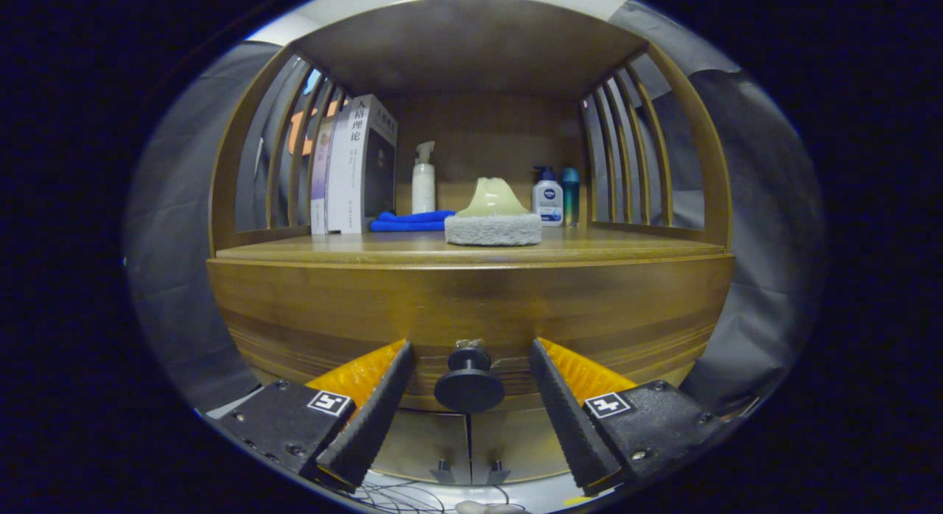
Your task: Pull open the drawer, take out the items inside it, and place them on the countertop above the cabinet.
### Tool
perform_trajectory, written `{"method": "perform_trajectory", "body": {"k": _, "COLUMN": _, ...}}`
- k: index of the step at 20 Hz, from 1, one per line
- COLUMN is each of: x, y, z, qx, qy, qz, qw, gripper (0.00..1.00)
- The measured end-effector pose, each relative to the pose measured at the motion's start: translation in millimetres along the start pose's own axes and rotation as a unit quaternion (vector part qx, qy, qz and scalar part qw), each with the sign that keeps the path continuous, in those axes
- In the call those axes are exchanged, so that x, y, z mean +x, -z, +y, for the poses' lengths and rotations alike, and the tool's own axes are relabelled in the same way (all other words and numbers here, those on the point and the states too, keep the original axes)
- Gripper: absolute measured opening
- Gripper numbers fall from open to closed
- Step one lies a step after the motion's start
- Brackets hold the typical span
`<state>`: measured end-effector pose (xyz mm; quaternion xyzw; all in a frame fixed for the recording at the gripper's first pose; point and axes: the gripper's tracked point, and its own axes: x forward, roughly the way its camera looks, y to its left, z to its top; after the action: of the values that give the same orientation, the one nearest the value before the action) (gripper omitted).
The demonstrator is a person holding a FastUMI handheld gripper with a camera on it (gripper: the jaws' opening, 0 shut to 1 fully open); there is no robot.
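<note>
Gripper – jaws open, drawer knob centred between the fingers untouched, closed drawer at twelve o'clock, sponge on countertop – books at eleven o'clock.

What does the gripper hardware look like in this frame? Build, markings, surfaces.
The gripper has two wedge-shaped fingers with ridged, serrated inner faces, tapering toward the tips. Each sits on a blocky carriage fastened with visible screws, and each carriage carries a square black-and-white fiducial tag. The jaws stand open on either side of the drawer knob, not touching it.
</note>
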<state>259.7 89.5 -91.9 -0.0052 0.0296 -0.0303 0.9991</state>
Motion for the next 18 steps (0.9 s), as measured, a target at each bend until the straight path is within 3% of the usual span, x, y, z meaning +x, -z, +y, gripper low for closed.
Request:
{"method": "perform_trajectory", "body": {"k": 7, "x": 0.2, "y": 4.6, "z": -1.8, "qx": -0.029, "qy": 0.008, "qz": 0.033, "qw": 0.999, "gripper": 1.0}}
{"method": "perform_trajectory", "body": {"k": 10, "x": -2.7, "y": 6.7, "z": -0.9, "qx": -0.012, "qy": -0.002, "qz": 0.058, "qw": 0.998, "gripper": 1.0}}
{"method": "perform_trajectory", "body": {"k": 18, "x": -2.7, "y": 0.4, "z": 0.9, "qx": -0.007, "qy": -0.015, "qz": 0.049, "qw": 0.999, "gripper": 1.0}}
